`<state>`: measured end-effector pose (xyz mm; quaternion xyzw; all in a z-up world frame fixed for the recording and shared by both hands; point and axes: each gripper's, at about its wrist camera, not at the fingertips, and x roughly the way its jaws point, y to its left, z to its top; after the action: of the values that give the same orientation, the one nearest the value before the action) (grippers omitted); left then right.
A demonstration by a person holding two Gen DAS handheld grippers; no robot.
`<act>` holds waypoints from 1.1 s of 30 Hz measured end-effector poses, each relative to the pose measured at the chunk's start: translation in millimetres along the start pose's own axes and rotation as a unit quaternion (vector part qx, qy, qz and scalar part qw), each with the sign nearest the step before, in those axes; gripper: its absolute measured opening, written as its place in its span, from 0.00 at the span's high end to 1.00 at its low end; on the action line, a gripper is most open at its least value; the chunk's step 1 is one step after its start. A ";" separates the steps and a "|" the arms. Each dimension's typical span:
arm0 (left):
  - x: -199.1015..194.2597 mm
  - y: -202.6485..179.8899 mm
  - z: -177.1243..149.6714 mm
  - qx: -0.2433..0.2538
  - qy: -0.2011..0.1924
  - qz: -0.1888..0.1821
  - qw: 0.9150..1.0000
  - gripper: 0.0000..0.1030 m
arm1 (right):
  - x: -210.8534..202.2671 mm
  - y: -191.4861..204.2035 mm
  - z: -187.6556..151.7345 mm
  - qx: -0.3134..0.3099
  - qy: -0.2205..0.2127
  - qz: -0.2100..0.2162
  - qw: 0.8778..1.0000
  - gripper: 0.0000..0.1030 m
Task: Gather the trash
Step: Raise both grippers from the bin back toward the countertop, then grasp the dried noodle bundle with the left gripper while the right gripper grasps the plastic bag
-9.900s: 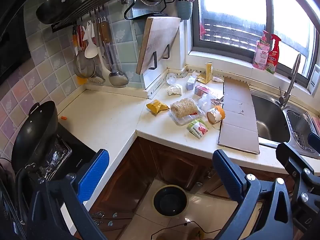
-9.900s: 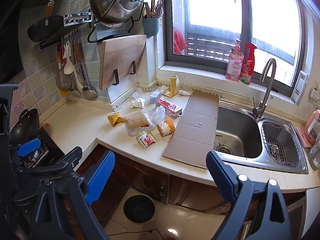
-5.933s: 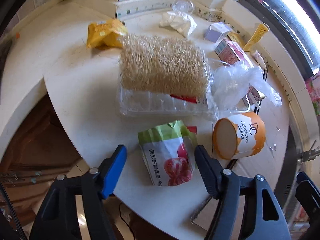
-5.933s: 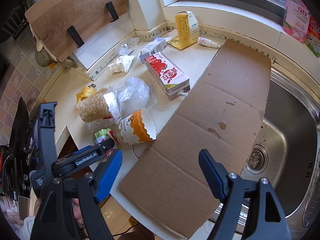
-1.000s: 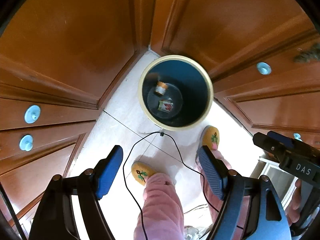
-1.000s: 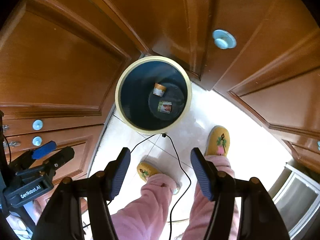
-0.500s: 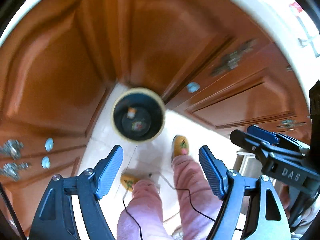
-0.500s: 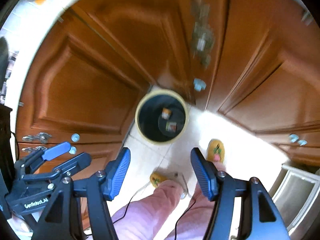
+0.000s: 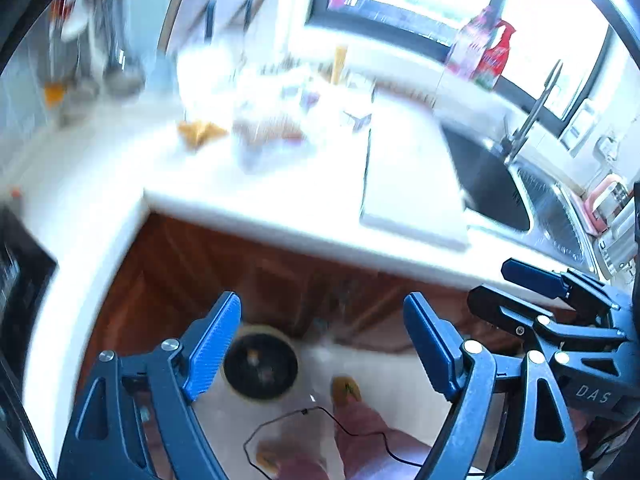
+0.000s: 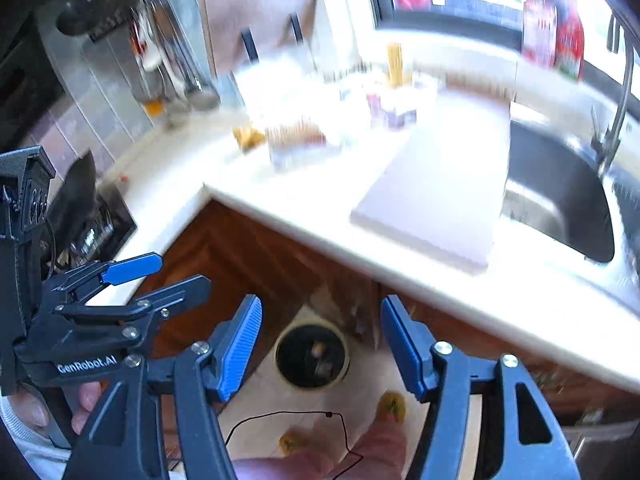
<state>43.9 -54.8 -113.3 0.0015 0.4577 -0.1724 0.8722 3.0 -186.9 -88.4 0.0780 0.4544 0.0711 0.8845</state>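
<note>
Both your grippers are up at counter height now, empty, with the bin far below.

A second ago you looked straight down into the trash bin (image 9: 260, 368); now the white counter (image 9: 280, 200) fills both blurred views. Your left gripper (image 9: 322, 348) is spreading its jaws with nothing between them; your right gripper (image 10: 320, 344) stands spread and empty. The bin sits on the floor just beyond the fingertips; the remaining trash (image 10: 296, 136) lies on the counter, well apart. Only the right view shows the stove (image 10: 92, 224); only the left shows the sink's drainer side (image 9: 560, 216).
</note>
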 end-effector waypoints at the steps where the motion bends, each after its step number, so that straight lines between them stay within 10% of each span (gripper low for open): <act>1: -7.8 -6.7 9.6 0.007 -0.013 0.004 1.000 0.18 | -8.3 -1.9 9.6 -0.002 -0.010 0.000 1.000 0.39; 16: -2.8 -25.7 124.6 -0.020 -0.079 0.068 0.994 0.09 | -38.6 -46.4 139.8 -0.050 -0.098 -0.007 0.994 0.39; 33: 152.7 61.1 170.3 -0.154 -0.010 0.126 0.980 0.09 | 186.5 -61.9 234.6 -0.053 0.065 0.038 0.996 0.39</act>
<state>277.8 -70.4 -145.8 -0.0773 0.4660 0.0113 0.8813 305.2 -227.9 -114.0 0.0436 0.5034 0.1330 0.8526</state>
